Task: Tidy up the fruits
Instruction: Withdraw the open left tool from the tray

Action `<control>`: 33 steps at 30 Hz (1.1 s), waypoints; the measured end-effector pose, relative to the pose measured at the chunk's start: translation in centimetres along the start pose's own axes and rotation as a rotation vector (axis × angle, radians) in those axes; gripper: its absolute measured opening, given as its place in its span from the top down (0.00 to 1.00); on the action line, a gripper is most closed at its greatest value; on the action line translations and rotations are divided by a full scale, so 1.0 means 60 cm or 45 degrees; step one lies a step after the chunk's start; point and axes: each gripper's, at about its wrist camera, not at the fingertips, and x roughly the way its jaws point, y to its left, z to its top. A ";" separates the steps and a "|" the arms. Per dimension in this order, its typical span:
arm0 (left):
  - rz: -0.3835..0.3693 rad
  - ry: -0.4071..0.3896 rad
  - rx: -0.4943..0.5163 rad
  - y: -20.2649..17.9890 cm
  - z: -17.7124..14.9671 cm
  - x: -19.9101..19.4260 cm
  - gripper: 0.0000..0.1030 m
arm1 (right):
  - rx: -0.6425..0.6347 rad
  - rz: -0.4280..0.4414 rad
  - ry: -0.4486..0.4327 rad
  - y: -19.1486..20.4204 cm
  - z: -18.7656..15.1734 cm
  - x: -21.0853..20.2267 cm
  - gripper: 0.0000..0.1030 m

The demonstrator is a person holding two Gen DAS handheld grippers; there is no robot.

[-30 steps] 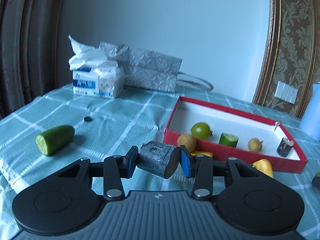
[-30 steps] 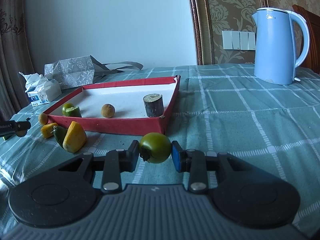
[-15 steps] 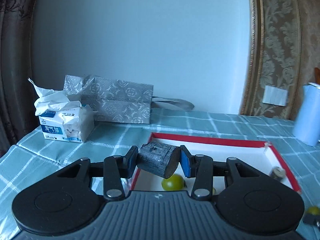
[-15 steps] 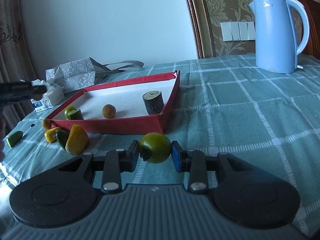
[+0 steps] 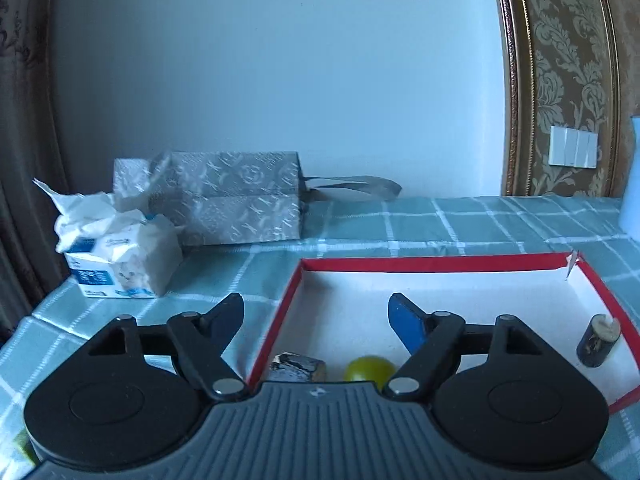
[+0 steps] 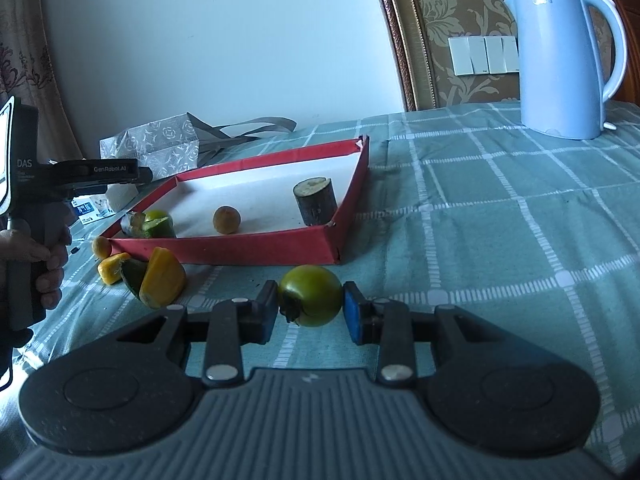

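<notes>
Below the left gripper's (image 5: 316, 312) spread fingers lies the dark chunk (image 5: 297, 366).

Room to move around the shallow red cardboard tray (image 6: 256, 246)

Your widest clear lane is the teal checked tablecloth (image 6: 500, 216) on your right, bare up to the pale blue electric kettle (image 6: 564, 60) at the far edge. Inside the tray, the white floor is free toward the far wall, while near you stand a dark cut stalk stub (image 6: 315, 201), a small round brown fruit (image 6: 227, 219) and a green cluster in the left corner. Along the tray's near-left outer wall, yellow and green cut pieces (image 6: 160, 280) crowd the cloth. Behind the tray on the left, a silver patterned gift bag (image 5: 236, 196) and a white tissue pack (image 5: 120, 252) block the way.
</notes>
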 end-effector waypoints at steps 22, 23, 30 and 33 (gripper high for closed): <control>-0.014 0.030 -0.123 0.075 -0.140 -0.149 0.23 | 0.000 -0.021 -0.022 -0.001 0.000 -0.003 0.68; -0.004 0.038 -0.134 0.078 -0.142 -0.146 0.23 | -0.001 -0.025 -0.023 0.000 0.000 -0.003 0.68; -0.030 0.052 -0.201 0.094 -0.149 -0.135 0.23 | -0.014 -0.041 -0.033 0.003 0.000 -0.005 0.68; -0.037 0.051 -0.181 0.090 -0.149 -0.136 0.23 | -0.028 -0.047 -0.040 0.006 0.000 -0.006 0.68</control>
